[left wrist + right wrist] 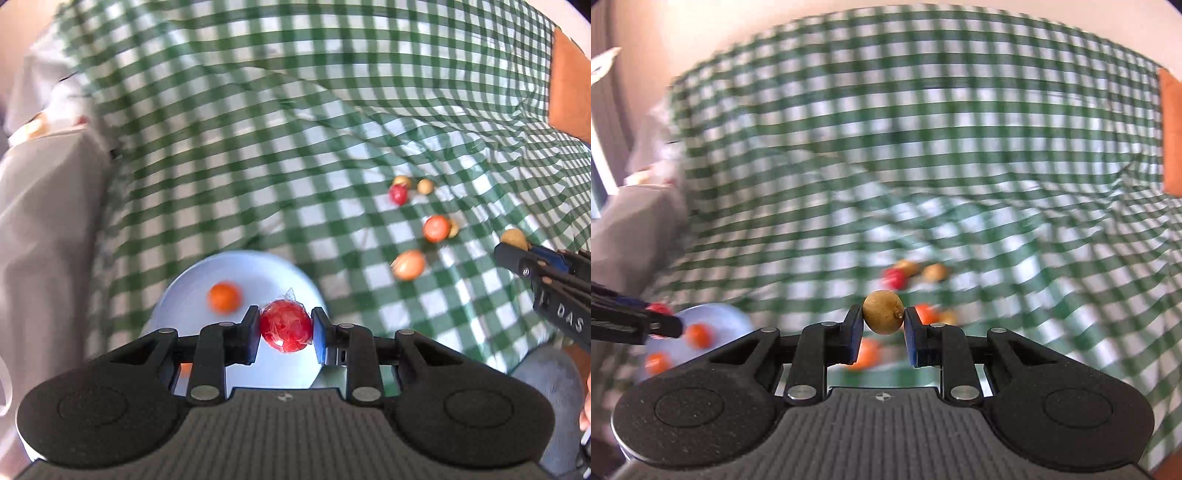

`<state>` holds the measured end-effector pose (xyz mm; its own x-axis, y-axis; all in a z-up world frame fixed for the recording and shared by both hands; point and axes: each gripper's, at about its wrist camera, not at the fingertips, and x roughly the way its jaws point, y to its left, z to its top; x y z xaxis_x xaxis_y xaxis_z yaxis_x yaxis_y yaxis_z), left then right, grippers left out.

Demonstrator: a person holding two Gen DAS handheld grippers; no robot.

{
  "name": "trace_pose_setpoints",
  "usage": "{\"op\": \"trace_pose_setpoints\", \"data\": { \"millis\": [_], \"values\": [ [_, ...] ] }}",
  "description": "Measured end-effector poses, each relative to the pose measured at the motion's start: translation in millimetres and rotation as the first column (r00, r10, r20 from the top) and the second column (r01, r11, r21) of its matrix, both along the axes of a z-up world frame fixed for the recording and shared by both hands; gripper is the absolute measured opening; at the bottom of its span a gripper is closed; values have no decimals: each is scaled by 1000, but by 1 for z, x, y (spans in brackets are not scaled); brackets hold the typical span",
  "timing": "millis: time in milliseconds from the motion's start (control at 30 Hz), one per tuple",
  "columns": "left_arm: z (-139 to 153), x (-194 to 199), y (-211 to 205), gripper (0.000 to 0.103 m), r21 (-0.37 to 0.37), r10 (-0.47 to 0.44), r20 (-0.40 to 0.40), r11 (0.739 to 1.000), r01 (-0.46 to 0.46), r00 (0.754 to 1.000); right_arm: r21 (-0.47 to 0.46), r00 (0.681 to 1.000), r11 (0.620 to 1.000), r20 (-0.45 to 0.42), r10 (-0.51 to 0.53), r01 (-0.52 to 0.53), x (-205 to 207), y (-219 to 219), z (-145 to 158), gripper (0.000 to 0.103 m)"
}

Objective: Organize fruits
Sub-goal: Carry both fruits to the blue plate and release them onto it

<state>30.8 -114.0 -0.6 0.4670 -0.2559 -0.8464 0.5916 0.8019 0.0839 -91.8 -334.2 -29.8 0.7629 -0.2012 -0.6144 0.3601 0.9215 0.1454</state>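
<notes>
a home, by the look of it: a rumpled green-and-white checked cloth (258,129) covers a soft surface. small fruits (436,228) lie loose on it beside a pale blue plate (258,273), with a grey cushion (44,229) at the side.

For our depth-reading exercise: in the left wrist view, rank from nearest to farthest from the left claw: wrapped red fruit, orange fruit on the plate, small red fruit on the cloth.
1. wrapped red fruit, held in the left claw.
2. orange fruit, on the plate, just left.
3. small red fruit, far right on the cloth.

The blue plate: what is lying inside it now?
On the blue plate one orange fruit lies clearly. The left claw, holding a red wrapped fruit, covers the near part.
</notes>
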Motion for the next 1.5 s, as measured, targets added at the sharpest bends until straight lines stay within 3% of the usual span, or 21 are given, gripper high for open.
{"op": "trace_pose_setpoints", "data": {
  "millis": [300, 600, 900, 1500],
  "values": [
    [12, -45, 98, 32, -5, 112, -29, 994, -112, 993, 40, 977, 976, 6, 215, -215, -32, 116, 26, 25],
    [14, -64, 151, 32, -30, 192, -34, 981, -193, 981, -3, 942, 943, -32, 334, -334, -51, 181, 33, 25],
    [16, -68, 160, 32, -51, 207, -33, 977, -208, 978, -59, 931, 929, -35, 363, -365, -57, 198, 39, 25],
    [6, -45, 144, 32, -23, 192, -34, 981, -193, 981, -38, 935, 936, -62, 348, -351, -41, 190, 27, 25]
  ]
}}
